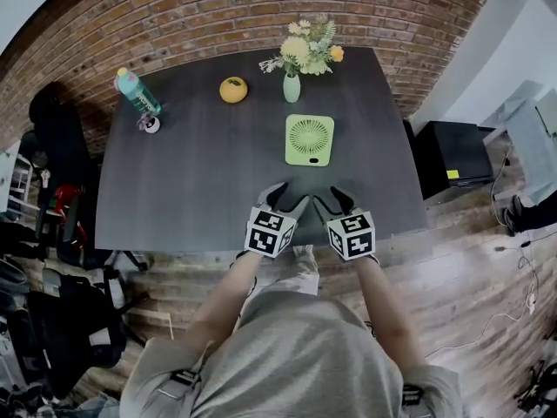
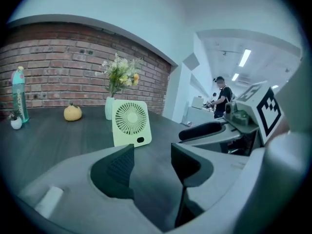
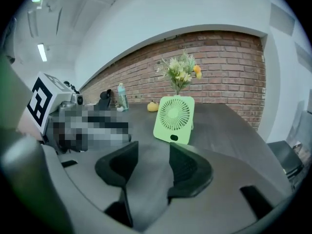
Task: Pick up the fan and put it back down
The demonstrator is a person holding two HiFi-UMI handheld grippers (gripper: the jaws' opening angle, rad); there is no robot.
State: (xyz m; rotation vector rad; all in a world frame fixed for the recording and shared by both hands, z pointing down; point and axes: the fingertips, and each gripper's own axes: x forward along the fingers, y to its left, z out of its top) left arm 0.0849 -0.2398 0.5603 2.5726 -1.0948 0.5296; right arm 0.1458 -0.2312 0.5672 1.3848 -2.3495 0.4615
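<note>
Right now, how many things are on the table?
5: a bottle and a small white object far left, a yellow fruit mid-back, a flower vase behind the green fan.

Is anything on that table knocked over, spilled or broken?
Nothing stands out. The green fan stands on its base, and the vase of flowers and the bottle are upright. The dark table shows no spill or damage.

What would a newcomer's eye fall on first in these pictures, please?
The green fan stands near the middle of the dark table. Behind it, a vase of flowers sits before the brick wall. Nearer, the left gripper and right gripper hover side by side, open and empty.
</note>
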